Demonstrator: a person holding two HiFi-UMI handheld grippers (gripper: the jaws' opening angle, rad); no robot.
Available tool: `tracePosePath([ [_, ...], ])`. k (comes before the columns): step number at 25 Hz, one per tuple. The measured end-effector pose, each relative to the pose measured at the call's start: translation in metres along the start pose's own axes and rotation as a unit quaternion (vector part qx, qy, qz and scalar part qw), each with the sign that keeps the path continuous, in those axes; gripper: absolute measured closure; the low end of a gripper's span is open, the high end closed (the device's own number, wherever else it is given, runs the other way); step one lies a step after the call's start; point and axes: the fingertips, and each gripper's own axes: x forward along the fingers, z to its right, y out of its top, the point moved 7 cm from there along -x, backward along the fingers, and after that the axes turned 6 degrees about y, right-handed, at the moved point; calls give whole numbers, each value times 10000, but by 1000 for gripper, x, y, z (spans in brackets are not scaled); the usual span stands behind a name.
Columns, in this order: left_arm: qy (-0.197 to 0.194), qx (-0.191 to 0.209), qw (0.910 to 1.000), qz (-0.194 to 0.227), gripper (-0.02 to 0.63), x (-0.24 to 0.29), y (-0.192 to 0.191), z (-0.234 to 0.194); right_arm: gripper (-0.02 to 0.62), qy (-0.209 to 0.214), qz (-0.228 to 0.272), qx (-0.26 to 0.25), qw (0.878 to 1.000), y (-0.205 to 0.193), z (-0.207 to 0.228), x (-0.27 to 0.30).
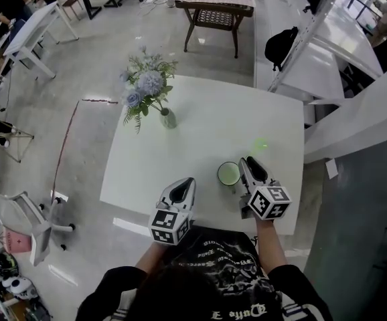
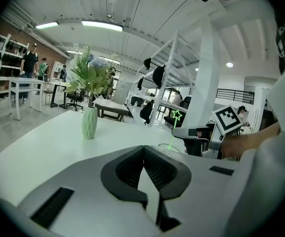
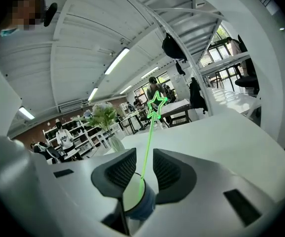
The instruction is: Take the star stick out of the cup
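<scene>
A white desk (image 1: 200, 139) seen from above. A cup (image 1: 229, 174) stands near its 5 o'clock edge, holding a green star stick (image 3: 155, 105) that leans toward 1 o'clock. The right tongs (image 1: 250, 160) stand apart around the stick, with their pads clear of it. The left tongs (image 1: 187, 181), at 8 o'clock from the cup, are closed together and empty. A flower vase (image 1: 168, 118) sits at 10 o'clock.

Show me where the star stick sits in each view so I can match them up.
Head view: right of centre, the star stick is a faint green glow up-right of the cup.
Left gripper view: right of centre, thin and upright, star on top.
Right gripper view: centre, rising between the right tool's parted jaws.
Shared landmark: the vase, left of the stick in all three.
</scene>
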Motion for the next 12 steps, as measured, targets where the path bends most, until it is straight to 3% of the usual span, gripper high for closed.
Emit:
tracePosePath([
  [6,163,-21,9999,12,586,-3,-3,4,494,107,-82,-45,9999,1,4,8],
  [8,212,-11,9998,30,586,-3,-4,6,562,89,-79,-122,9999,2,4,7],
  [12,288,-28,9996,55,586,-5,-7,8,575,166,-18,-90,9998,1,4,6],
])
